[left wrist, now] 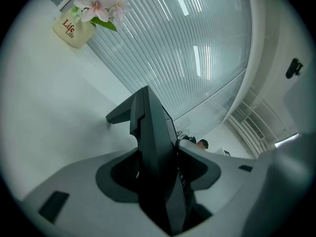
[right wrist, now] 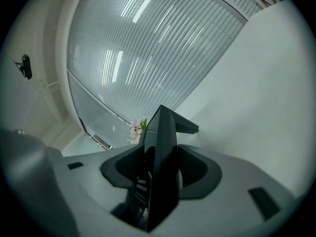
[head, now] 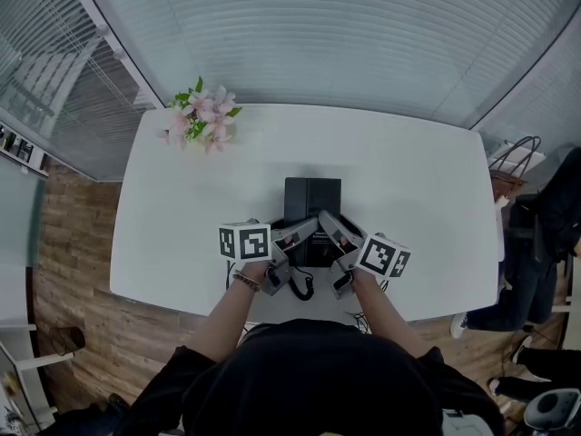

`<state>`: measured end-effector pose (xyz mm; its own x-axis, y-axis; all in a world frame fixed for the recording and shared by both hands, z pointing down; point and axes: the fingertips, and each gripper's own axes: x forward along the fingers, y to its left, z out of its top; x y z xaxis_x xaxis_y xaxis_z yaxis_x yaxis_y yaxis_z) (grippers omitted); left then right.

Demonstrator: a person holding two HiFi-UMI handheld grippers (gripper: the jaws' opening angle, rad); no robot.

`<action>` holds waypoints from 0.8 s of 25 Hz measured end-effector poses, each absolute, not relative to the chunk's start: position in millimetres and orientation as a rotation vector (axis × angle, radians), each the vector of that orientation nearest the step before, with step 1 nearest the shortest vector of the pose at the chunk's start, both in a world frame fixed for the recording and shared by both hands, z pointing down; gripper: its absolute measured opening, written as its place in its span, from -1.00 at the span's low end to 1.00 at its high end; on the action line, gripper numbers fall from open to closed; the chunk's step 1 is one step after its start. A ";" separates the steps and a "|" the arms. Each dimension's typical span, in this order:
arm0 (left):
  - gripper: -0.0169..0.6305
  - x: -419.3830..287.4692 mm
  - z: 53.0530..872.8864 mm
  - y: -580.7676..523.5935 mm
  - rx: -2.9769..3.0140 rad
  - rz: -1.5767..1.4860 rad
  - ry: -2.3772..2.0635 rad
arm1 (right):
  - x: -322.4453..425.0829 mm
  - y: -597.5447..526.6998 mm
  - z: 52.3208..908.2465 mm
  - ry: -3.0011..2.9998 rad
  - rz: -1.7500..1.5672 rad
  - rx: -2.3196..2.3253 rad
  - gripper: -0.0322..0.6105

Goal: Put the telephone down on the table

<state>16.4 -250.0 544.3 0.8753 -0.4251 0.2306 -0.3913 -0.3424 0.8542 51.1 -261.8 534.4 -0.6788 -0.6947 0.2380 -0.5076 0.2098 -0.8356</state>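
Observation:
The black telephone (head: pixel 312 198) is over the near middle of the white table (head: pixel 418 171), its coiled cord (head: pixel 301 286) hanging toward the front edge. My left gripper (head: pixel 305 233) is shut on its left side and my right gripper (head: pixel 329 231) on its right side. In the left gripper view the telephone (left wrist: pixel 148 127) stands edge-on, clamped in the left gripper (left wrist: pixel 158 168). The right gripper view shows the same: the telephone (right wrist: pixel 165 132) pinched in the right gripper (right wrist: pixel 160 171). I cannot tell whether its base touches the table.
A cream pot of pink flowers (head: pixel 201 116) stands at the table's far left corner, also seen as the pot (left wrist: pixel 74 27) in the left gripper view. Glass walls with blinds surround the table. A bag (head: pixel 514 160) sits off the right end.

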 end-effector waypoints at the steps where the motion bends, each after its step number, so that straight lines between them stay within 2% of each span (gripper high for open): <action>1: -0.18 16.3 544.5 -250.2 1.966 -0.039 -0.599 | 51.1 -261.9 534.7 2.288 -1.464 -1.156 -0.25; 20: -0.17 16.3 550.7 -246.0 1.979 -0.005 -0.601 | 52.5 -257.1 540.3 2.288 -1.464 -1.159 -0.24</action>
